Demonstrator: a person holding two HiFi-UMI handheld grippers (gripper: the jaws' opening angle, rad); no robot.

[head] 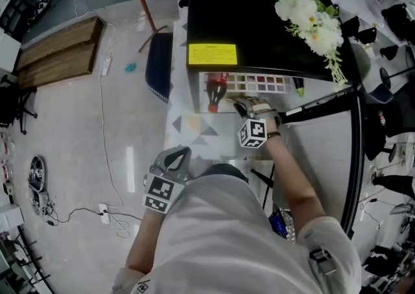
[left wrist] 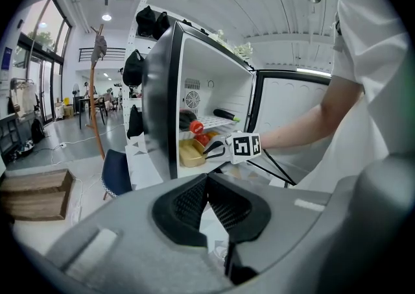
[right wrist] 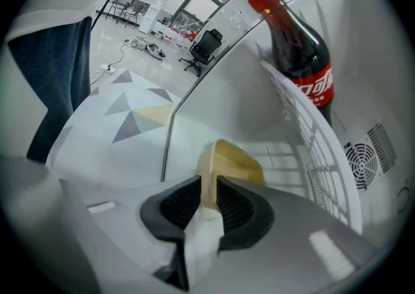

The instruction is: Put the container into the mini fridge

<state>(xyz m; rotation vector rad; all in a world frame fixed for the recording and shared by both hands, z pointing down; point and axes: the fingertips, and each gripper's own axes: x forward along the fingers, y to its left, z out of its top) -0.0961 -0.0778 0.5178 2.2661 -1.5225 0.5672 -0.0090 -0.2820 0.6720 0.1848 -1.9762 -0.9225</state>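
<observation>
Pale floor [head: 78, 150] lies off to the left of my left tongs [head: 179, 155], which hang low, pressed together on nothing. Ahead of them the fridge [head: 259, 20] stands open. My right tongs [head: 249, 106] reach inside, pinching the wall of the yellow container [right wrist: 237, 163], just beyond their tips and beside the cola bottle [right wrist: 297, 59]. I judge only the release and closing the door [head: 324, 143] are left.

Cola bottle [right wrist: 297, 59], white flowers [head: 306, 13], blue chair [head: 159, 65], wooden pallet [head: 58, 52].
</observation>
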